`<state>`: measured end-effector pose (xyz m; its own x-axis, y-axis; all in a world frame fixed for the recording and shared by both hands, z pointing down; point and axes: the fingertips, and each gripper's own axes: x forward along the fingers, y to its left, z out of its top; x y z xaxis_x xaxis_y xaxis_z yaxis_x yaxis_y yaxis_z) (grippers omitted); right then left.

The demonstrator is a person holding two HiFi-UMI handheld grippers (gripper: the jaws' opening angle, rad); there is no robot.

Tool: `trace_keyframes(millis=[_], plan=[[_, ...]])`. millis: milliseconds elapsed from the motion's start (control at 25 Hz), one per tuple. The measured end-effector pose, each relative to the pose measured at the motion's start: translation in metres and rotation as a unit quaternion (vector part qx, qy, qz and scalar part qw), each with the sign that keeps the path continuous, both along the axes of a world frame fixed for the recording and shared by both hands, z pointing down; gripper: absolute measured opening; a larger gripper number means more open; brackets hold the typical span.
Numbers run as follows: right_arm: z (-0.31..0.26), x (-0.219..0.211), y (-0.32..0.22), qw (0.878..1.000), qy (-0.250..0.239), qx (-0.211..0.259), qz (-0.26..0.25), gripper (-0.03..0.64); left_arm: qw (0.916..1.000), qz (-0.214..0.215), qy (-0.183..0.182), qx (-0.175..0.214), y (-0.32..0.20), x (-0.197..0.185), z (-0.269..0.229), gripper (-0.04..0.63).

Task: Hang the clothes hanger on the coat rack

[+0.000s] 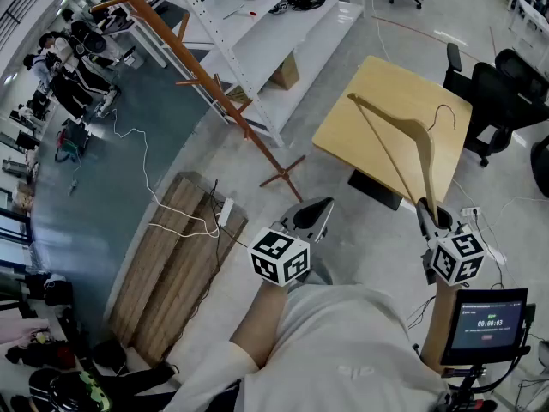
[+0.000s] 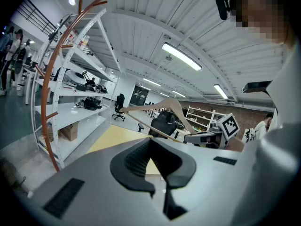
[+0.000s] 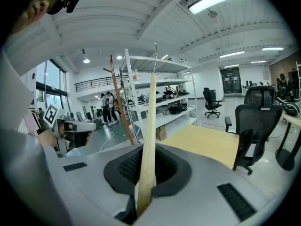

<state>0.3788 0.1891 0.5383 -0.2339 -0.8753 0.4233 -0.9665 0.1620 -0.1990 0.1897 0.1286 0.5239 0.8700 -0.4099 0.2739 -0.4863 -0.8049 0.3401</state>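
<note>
One wooden clothes hanger (image 1: 427, 166) is sticking up from the right gripper (image 1: 426, 209), whose jaws are clamping one arm's end, over the single yellow table (image 1: 343, 136). The left gripper (image 1: 313, 213) is hovering with its jaws together, empty. One coat rack (image 1: 225, 110) is standing just beside white shelving (image 1: 283, 24), with open floor lying between it and the table. Black chairs (image 1: 493, 93) are crowding the table's right edge.
</note>
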Motion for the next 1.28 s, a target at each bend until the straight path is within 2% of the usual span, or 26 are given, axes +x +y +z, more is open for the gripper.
trace_keyframes(millis=[120, 360, 560, 720, 920, 1280], plan=[[-0.005, -0.022, -0.035, 1.000, -0.001, 0.000, 0.005, 0.018, 1.0000, -0.004, 0.000, 0.001, -0.037, -0.027, -0.006, 0.006], [-0.004, -0.066, -0.140, 1.000, 0.000, 0.008, 0.020, 0.018, 1.0000, 0.002, -0.005, 0.001, -0.141, -0.075, 0.004, 0.006], [-0.014, -0.098, -0.204, 1.000, -0.002, 0.022, 0.019, 0.018, 0.9999, 0.008, -0.007, 0.011, -0.202, -0.099, -0.004, 0.006], [-0.017, -0.109, -0.246, 1.000, -0.003, 0.021, 0.000, 0.018, 0.9999, 0.000, -0.006, 0.012, -0.230, -0.101, -0.009, 0.006], [-0.024, -0.116, -0.290, 0.999, 0.004, 0.022, -0.035, 0.018, 0.9995, -0.029, -0.002, 0.010, -0.256, -0.102, -0.013, 0.008], [-0.037, -0.138, -0.346, 0.996, 0.016, 0.027, -0.083, 0.018, 0.9960, -0.081, 0.003, 0.038, -0.284, -0.121, -0.037, 0.008]])
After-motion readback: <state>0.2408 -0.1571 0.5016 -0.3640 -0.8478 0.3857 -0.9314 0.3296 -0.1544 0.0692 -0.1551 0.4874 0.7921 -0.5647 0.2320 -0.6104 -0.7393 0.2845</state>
